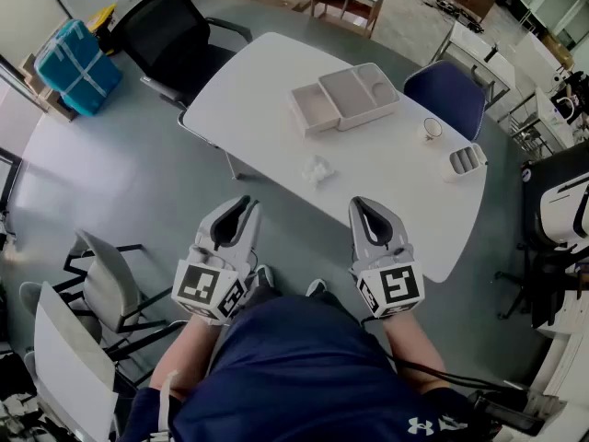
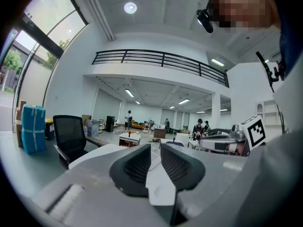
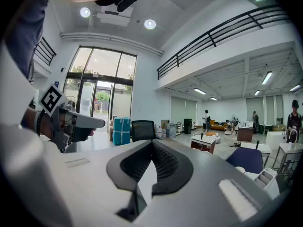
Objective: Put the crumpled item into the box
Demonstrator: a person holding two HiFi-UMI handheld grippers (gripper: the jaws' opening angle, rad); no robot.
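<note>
The crumpled white item [image 1: 317, 168] lies on the white table [image 1: 248, 90], near its front edge. Beyond it, toward the table's far side, sits the open white box [image 1: 345, 99] with its lid beside it. Both grippers hover level in front of the table, short of the crumpled item. My left gripper [image 1: 247, 201] [image 2: 155, 148] is open by a narrow gap and holds nothing. The right gripper [image 1: 361, 203] [image 3: 152, 144] is shut, its tips touching, also empty. Neither gripper view shows the crumpled item.
A small cup [image 1: 432, 129] and a slotted holder [image 1: 465, 160] stand at the table's right end. A black office chair [image 1: 170, 35] and a blue chair [image 1: 446, 95] flank the far side. Grey chairs [image 1: 101, 288] stand at my left, and a teal package [image 1: 78, 63] lies far left.
</note>
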